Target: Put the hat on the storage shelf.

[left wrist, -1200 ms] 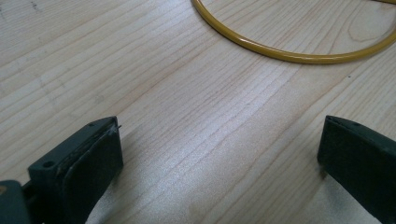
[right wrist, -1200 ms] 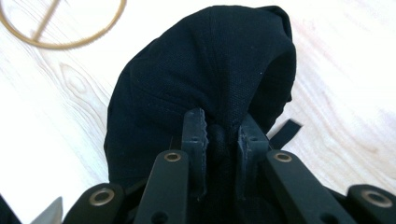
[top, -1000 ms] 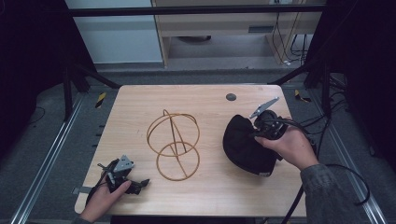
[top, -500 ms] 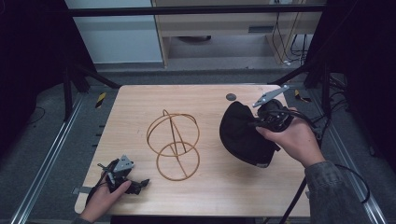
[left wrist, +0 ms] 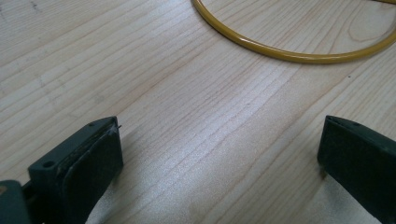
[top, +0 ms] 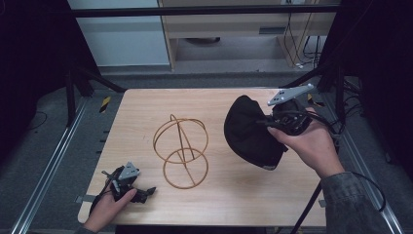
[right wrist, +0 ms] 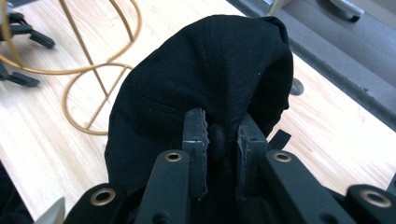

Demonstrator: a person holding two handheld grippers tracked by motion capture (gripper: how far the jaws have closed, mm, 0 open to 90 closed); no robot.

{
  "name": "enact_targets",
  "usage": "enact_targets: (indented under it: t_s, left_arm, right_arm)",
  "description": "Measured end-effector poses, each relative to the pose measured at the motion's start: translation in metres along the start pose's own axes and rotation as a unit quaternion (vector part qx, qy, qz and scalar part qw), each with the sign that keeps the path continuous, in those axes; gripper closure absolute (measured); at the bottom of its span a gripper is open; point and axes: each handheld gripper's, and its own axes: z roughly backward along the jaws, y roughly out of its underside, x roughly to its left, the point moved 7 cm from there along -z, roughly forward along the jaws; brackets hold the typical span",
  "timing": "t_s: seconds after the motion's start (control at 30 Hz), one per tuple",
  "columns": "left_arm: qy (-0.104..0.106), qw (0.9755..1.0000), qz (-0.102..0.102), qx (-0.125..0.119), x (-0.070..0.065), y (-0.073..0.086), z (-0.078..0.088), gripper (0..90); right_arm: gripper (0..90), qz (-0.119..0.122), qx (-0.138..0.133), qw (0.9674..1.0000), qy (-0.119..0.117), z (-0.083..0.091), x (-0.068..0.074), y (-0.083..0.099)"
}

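Right gripper (right wrist: 222, 140) clamps a fold of the black cap (top: 251, 131), hiding its brim; left gripper (left wrist: 219, 154), jaws wide apart, rests near the table's (top: 234, 204) front-left corner.

i see the gold wire stand (top: 181, 152) sitting mid-table as the one real obstacle, between my left gripper (top: 127, 183) at the near corner and the black cap (top: 251, 131) lifted in my right gripper (top: 272, 124). bare wooden table (top: 146, 105) lies open behind the stand and along the near edge.
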Motion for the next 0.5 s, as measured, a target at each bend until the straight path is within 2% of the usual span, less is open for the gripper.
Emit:
enact_targets:
  t_s: [0.5]
  left_arm:
    - [0.000,1.0000,0.000,0.000,0.000,0.000,0.000,0.0]
  right_arm:
    - [77.7,-0.002,-0.045,0.9989,-0.009,0.023,0.010,-0.021]
